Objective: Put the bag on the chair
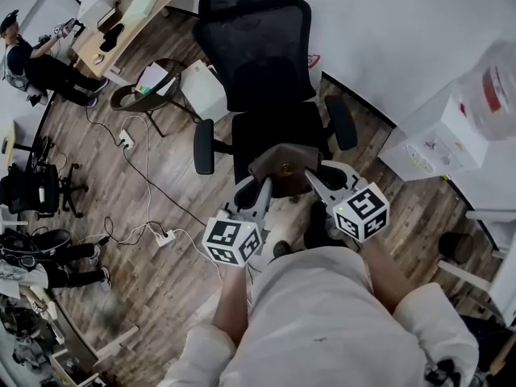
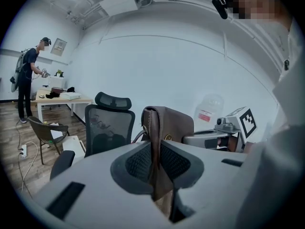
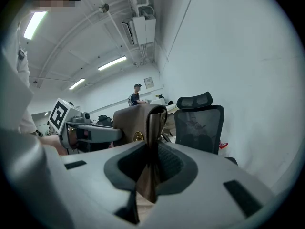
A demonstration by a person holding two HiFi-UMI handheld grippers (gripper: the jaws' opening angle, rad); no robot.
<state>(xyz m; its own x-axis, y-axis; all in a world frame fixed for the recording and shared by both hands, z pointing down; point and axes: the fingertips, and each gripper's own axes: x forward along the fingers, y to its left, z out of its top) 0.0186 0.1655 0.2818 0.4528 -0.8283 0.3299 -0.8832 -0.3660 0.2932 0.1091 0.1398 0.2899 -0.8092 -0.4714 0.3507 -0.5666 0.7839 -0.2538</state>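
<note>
While left gripper (image 1: 260,185) and right gripper (image 1: 311,176) pinch bag (image 1: 284,164), chair (image 1: 258,51) ahead

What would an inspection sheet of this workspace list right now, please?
Surface: wooden floor.
Job's things: brown bag held in the air in front of the black office chair, not set down.
Clutter: white box and small round chair left of the office chair; white cartons at right.
Grippers: left gripper and right gripper each shut on one end of the bag.
Cables: cords cross the floor to power strips.
Surroundings: desk and another person at far left; white wall behind the chair.
</note>
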